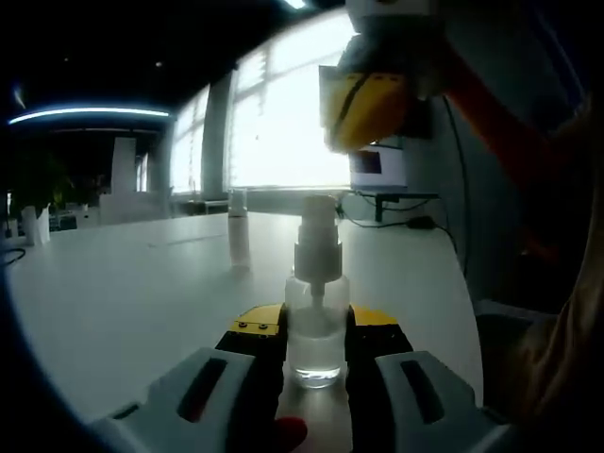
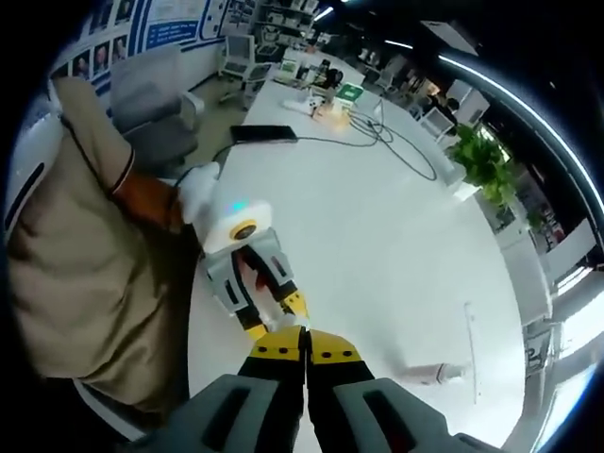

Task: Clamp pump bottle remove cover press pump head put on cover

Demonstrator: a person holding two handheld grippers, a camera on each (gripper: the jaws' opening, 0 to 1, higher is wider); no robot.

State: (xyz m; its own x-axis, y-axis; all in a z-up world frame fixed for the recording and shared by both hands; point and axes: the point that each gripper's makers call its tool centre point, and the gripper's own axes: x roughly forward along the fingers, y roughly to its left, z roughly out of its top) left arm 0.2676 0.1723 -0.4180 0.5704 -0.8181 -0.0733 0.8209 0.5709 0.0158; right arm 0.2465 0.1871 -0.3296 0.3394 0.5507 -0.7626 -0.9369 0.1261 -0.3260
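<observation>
A clear pump bottle with a white pump head stands upright on the white table. My left gripper is shut on the bottle's body, one dark jaw on each side. The bottle's clear cover stands apart on the table, behind and to the left. My right gripper hangs above the pump head with a gap below its yellow tips. Looking down in the right gripper view, my right gripper is shut with nothing between its jaws, just above the left gripper. The cover lies to the right.
A person in a beige shirt stands at the table's near edge. A monitor and cables are at the far end, with a black device, a plant and a grey chair.
</observation>
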